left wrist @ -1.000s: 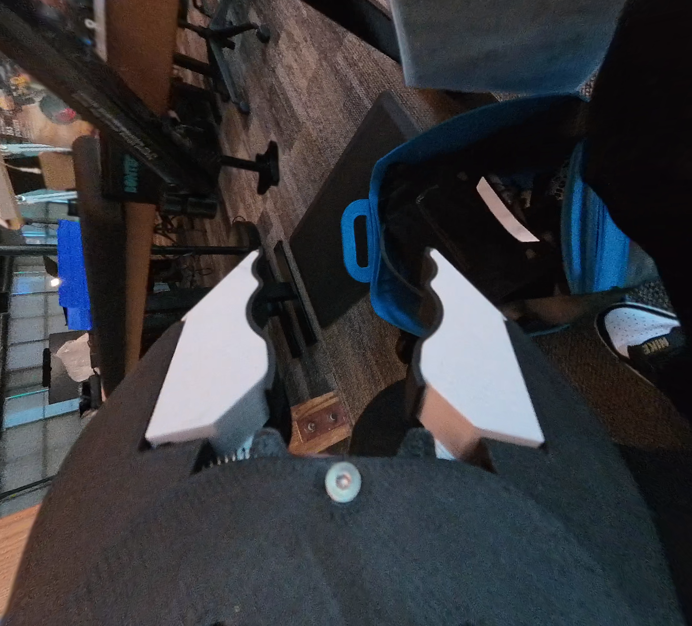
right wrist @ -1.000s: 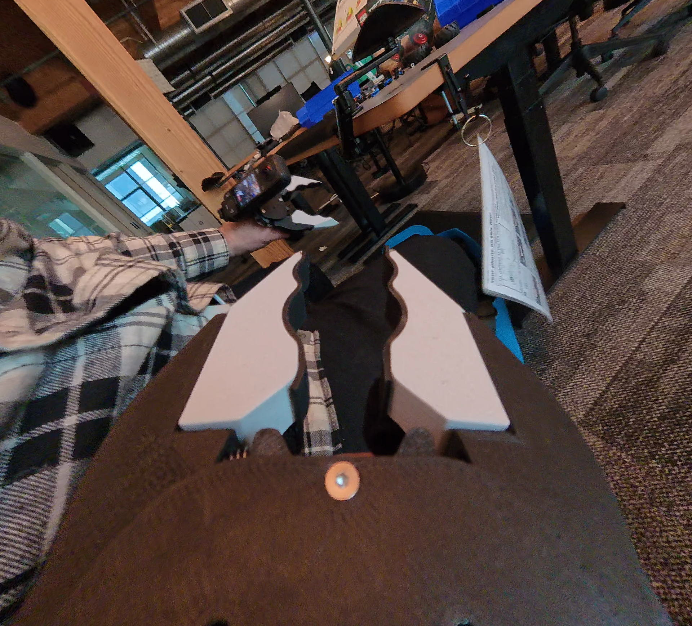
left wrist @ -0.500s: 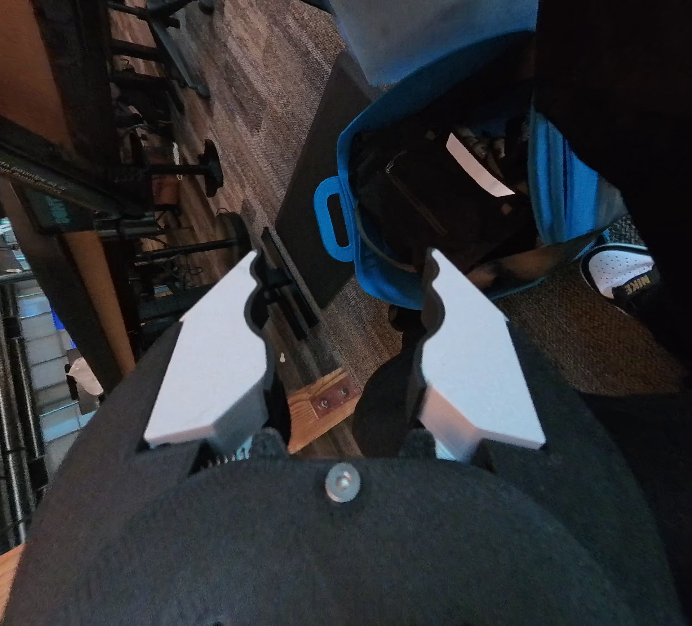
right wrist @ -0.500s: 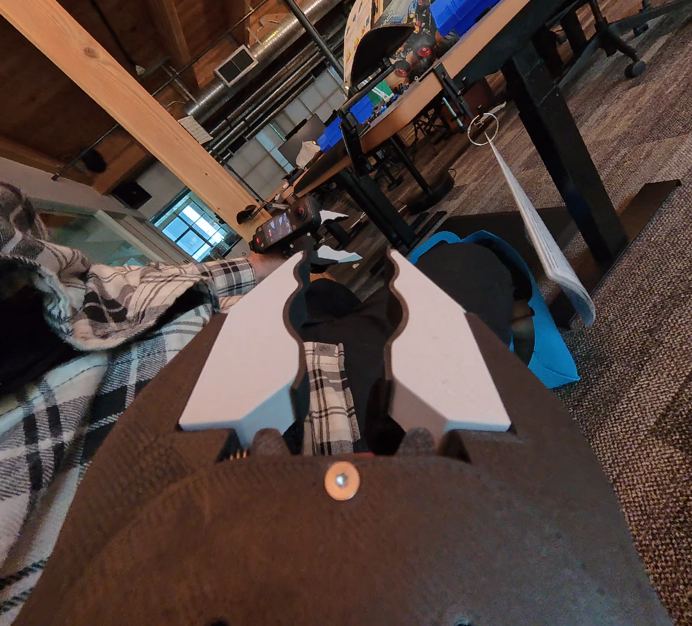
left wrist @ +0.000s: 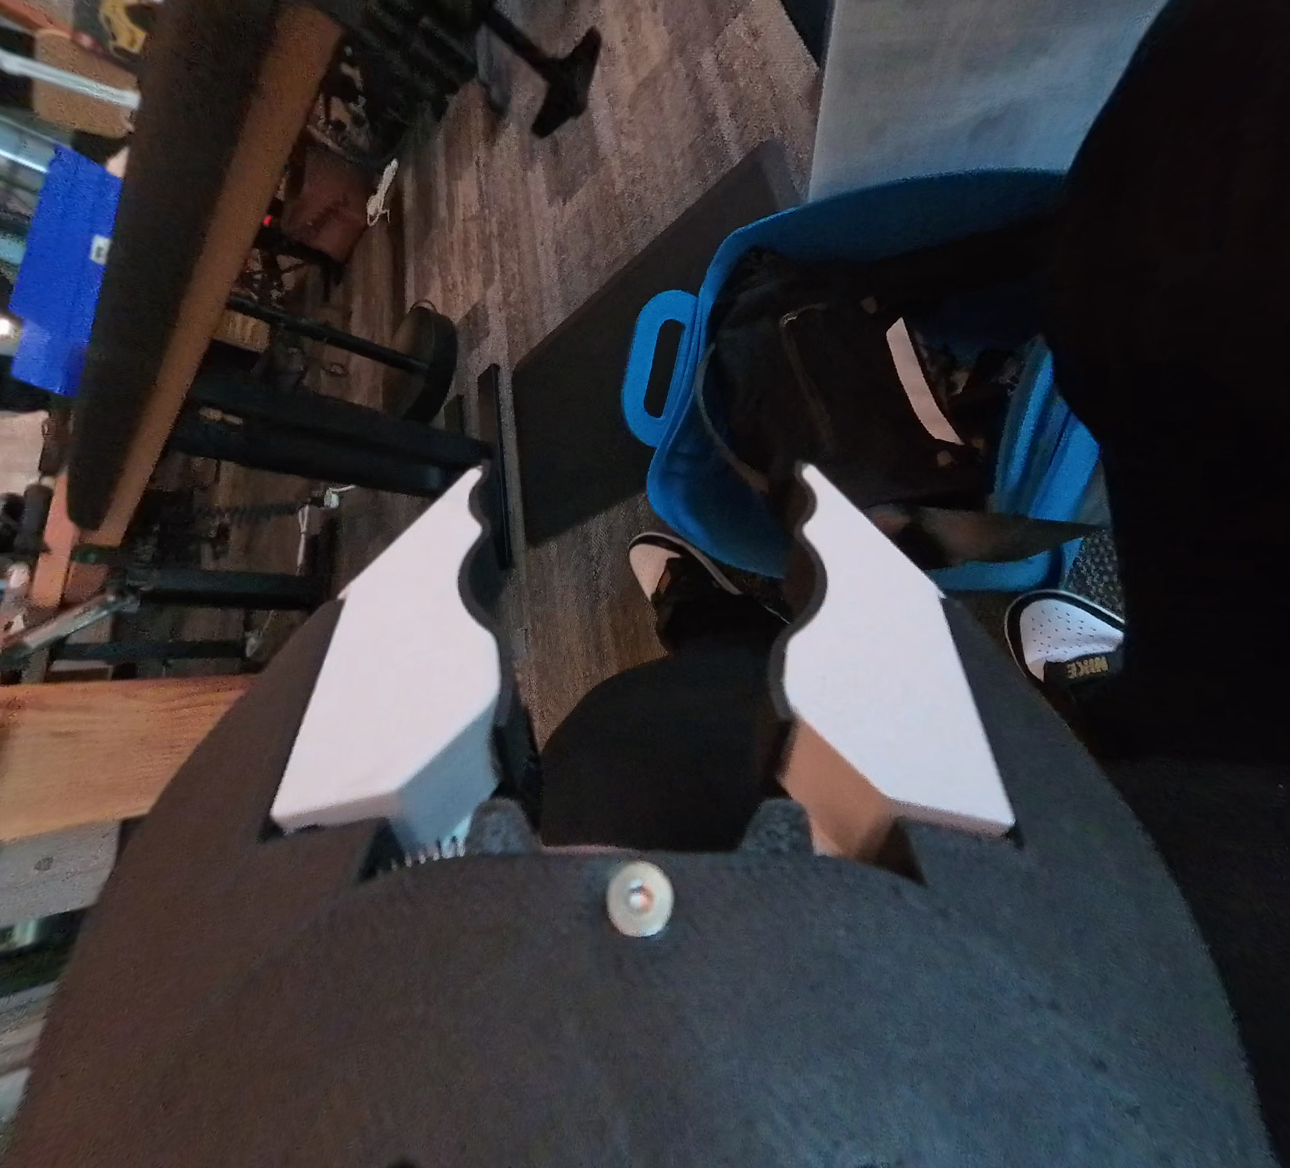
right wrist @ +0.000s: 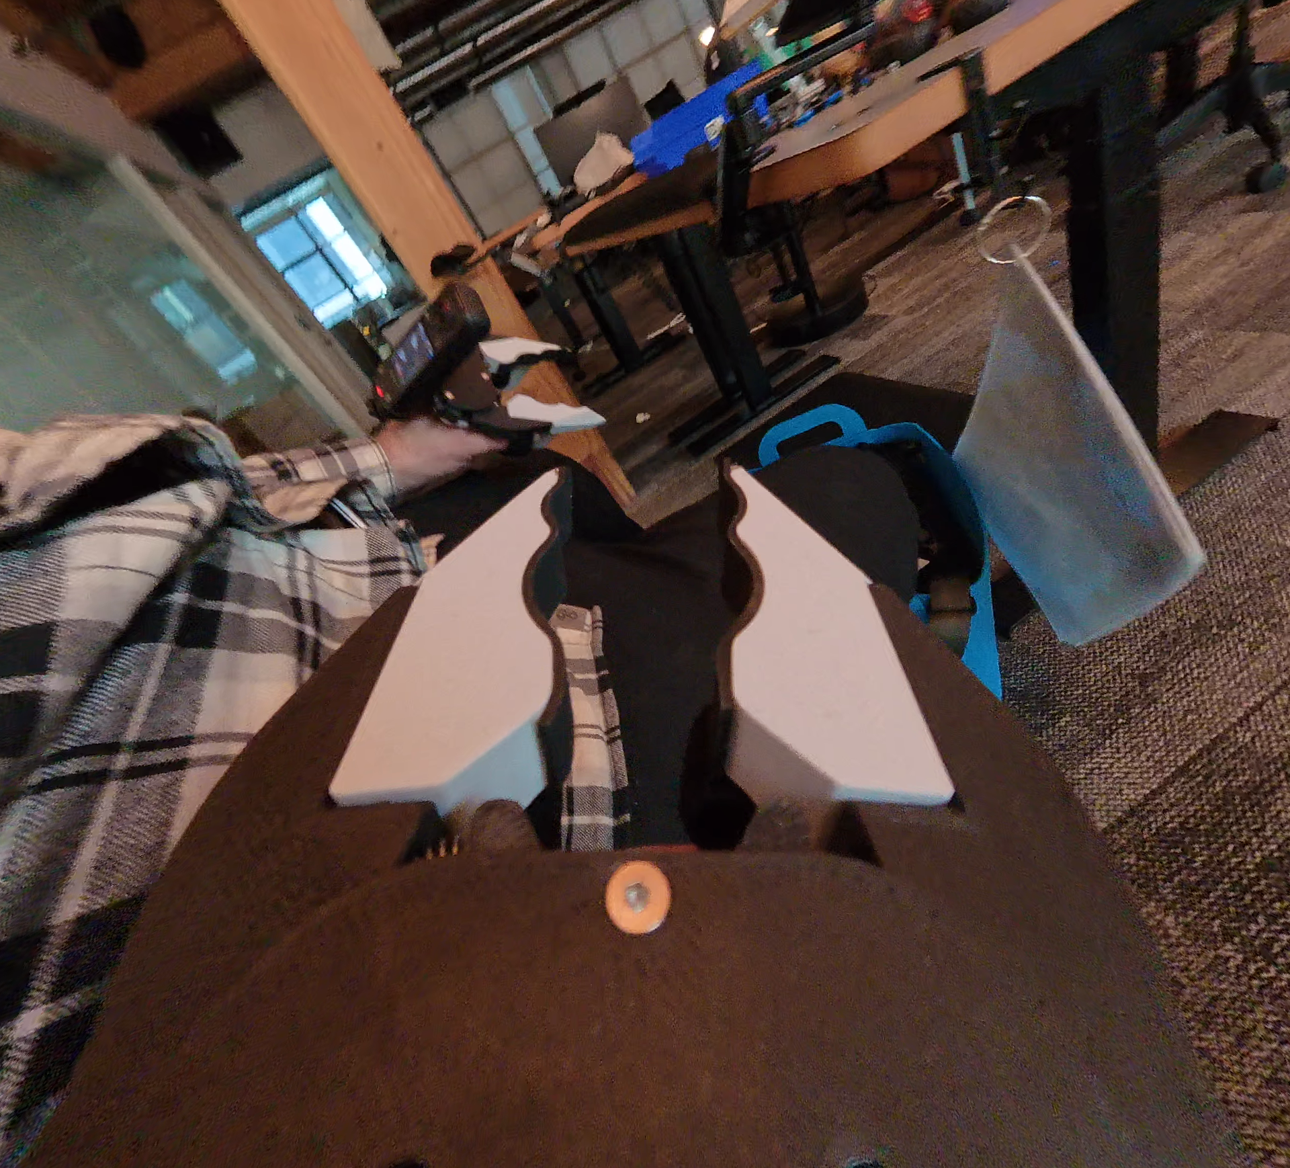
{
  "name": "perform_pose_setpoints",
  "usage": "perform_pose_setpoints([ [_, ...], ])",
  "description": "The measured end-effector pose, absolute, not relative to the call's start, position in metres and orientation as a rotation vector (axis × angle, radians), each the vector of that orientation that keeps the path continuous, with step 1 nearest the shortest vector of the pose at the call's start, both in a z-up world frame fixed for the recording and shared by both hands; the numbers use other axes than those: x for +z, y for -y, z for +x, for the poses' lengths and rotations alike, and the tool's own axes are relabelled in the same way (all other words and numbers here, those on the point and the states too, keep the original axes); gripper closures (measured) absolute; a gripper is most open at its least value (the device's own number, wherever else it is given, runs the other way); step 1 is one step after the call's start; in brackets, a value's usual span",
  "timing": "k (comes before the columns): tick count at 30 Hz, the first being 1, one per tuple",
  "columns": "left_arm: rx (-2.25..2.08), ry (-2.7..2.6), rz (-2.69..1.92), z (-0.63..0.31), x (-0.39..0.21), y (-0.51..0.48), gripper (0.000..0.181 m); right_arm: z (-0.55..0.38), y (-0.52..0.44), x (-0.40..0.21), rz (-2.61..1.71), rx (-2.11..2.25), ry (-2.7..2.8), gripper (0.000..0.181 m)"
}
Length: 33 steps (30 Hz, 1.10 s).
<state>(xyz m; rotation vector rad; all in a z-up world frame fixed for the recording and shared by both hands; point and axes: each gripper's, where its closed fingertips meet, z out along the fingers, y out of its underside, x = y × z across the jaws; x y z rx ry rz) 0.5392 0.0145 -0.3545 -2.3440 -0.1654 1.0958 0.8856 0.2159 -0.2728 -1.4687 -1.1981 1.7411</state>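
Swung since the prior frame: left tool [left wrist: 639,485], jaws apart, empty, now over blue bag [left wrist: 705,492] at 1 o'clock. Right tool [right wrist: 646,478], jaws apart, empty, above dark trousers [right wrist: 649,611]. We keep both clear.

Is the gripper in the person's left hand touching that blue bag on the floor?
Apart. The right wrist view shows the left gripper held up in the air, with open floor between it and the blue bag.
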Motion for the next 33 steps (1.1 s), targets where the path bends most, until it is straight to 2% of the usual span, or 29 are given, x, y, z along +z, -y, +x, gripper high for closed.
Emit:
perform_pose_setpoints([
  [1,1.098,0.198,-2.325,0.539,-0.348,-0.001,0.103,0.879,-0.208,-0.272,-1.446,1.725,1.249,0.141],
  [5,1.138,0.322,-2.229,0.542,-0.318,0.059,0.103,0.847,-0.169,-0.271,-1.32,1.641,1.478,0.139],
  [9,1.163,0.421,-2.138,0.543,-0.298,0.12,0.103,0.808,-0.152,-0.281,-1.222,1.381,1.626,0.13],
  [15,1.104,0.572,-1.988,0.533,-0.28,0.185,0.103,0.764,-0.126,-0.323,-1.237,1.132,1.831,0.116],
  [18,1.051,0.59,-1.896,0.523,-0.272,0.184,0.103,0.769,-0.128,-0.342,-1.266,0.951,1.906,0.11],
  [27,0.817,0.538,-1.635,0.506,-0.244,0.126,0.103,0.838,-0.183,-0.36,-1.332,0.429,1.838,0.111],
  [30,0.735,0.474,-1.57,0.521,-0.229,0.102,0.109,0.871,-0.205,-0.365,-1.379,0.338,1.801,0.111],
  [33,0.646,0.363,-1.476,0.544,-0.204,0.076,0.128,0.907,-0.226,-0.374,-1.464,0.266,1.769,0.108],
])
